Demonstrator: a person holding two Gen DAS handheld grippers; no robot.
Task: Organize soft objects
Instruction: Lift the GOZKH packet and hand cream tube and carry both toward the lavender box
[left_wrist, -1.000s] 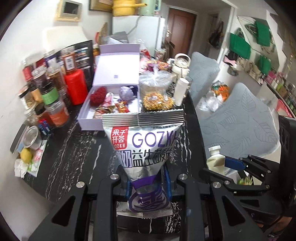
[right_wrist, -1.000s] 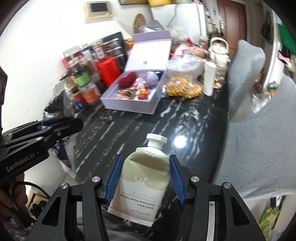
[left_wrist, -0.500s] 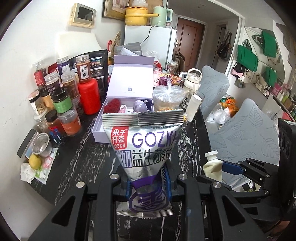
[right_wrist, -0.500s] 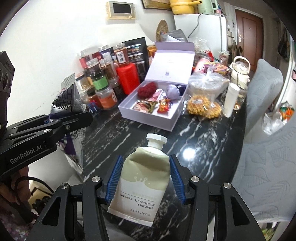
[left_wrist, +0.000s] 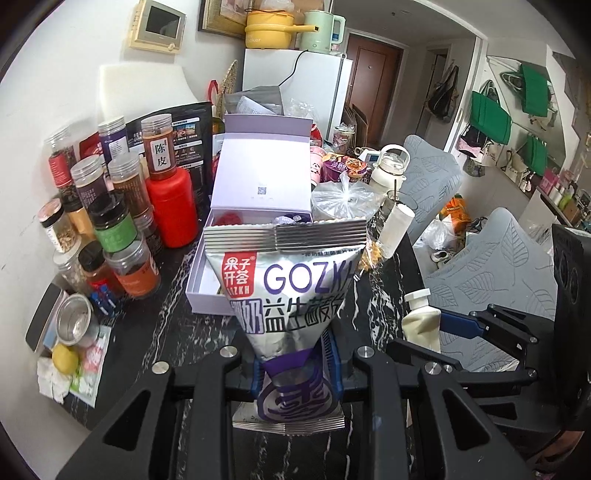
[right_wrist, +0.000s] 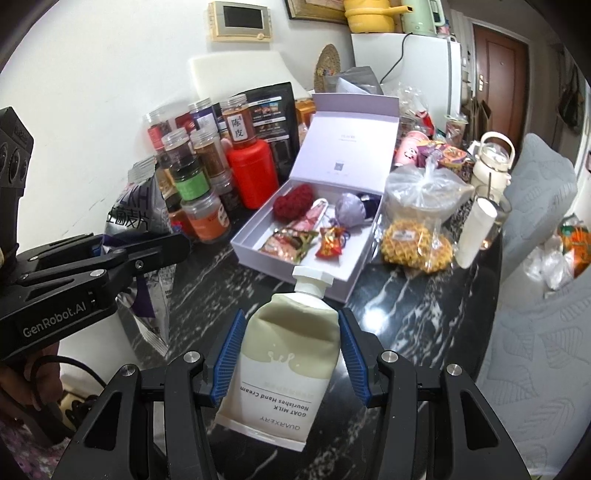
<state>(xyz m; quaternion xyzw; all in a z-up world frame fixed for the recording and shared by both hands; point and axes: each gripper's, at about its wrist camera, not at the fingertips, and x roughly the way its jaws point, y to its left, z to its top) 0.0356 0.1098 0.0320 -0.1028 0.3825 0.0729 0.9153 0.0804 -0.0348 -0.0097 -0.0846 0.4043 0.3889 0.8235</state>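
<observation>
Two things are held up above the black counter (right_wrist: 413, 295): the left gripper (left_wrist: 295, 363) squeezes a silver snack bag (left_wrist: 291, 288), and the right gripper (right_wrist: 291, 350) squeezes a hand cream tube (right_wrist: 288, 354), near the open purple box (right_wrist: 354, 251).

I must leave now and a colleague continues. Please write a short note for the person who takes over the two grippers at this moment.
Left gripper: shut on the snack bag, held upright above the black table.
Right gripper: shut on the hand cream tube, cap pointing toward the lilac box.
The box stands open on the table; inside lie a red heart, a purple pouch and small snack packets.
Done: both items are picked up.
Left: probably place the bag and the tube in the box, where free space shows near the front.
</observation>
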